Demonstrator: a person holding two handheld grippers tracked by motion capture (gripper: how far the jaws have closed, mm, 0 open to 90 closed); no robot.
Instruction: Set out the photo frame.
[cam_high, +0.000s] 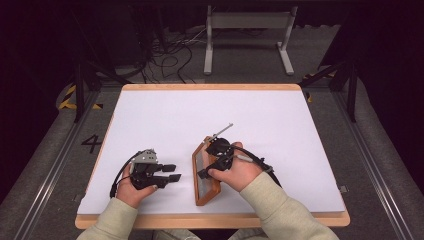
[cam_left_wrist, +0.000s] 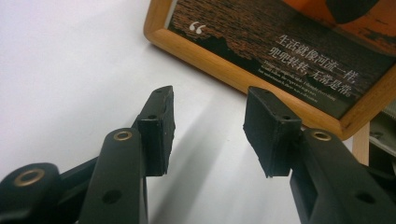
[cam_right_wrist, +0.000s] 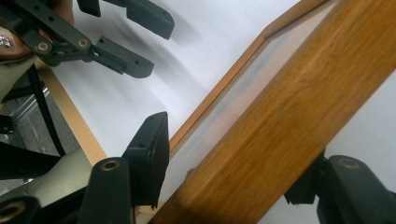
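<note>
Two tongs: left tongs (cam_high: 172, 172) spread empty; right tongs (cam_high: 203, 174) straddle the picture frame (cam_high: 199, 172), contact unclear.

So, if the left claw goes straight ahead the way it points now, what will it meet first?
Probably the wooden picture frame. The left claw is open with nothing between its pads, and only bare white table lies before the frame's near edge. Depth is hard to judge.

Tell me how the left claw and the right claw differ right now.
The left claw has nothing between its jaws and hovers over the white table, while the right claw straddles the wooden edge of the picture frame. The left claw points toward the frame from its side; the right claw sits over the frame's upper part. Both are black, two-jawed and hand-held.
</note>
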